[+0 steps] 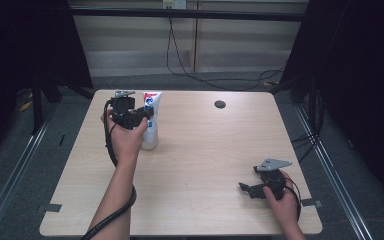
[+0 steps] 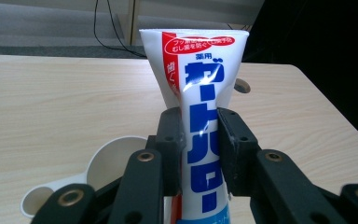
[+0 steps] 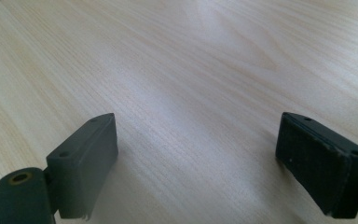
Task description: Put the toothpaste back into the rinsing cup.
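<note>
Toothpaste tube (image 2: 200, 107) stands clamped between the two black jaws of the left gripper (image 2: 199, 149), which press on its flattened sides about halfway up, so the crimped end rises above the fingertips (image 2: 171, 140) and the rest drops away below them. Its long axis runs upright, crosswise to the direction the jaws close in, with the blue lettering facing the gripper's camera. In the high view the tube (image 1: 151, 107) sits at the far left of the table (image 1: 210, 165), just beyond the left gripper (image 1: 142, 114) and the left hand (image 1: 125, 137) that carries it; its lower end seems to rest in or against a white holder (image 1: 150, 139), though whether it still bears on that or hangs free I cannot tell. A white measuring scoop (image 2: 107, 161) lies just below and to the left of the fingers.

Right gripper (image 3: 196, 158) rests low over bare wood with its jaws wide apart and nothing between them; it (image 1: 252, 189) lies well apart from the tube, near the table's front right corner. Any coming move therefore belongs to the left hand, probably a lift or set-down along the tube's own axis.
</note>
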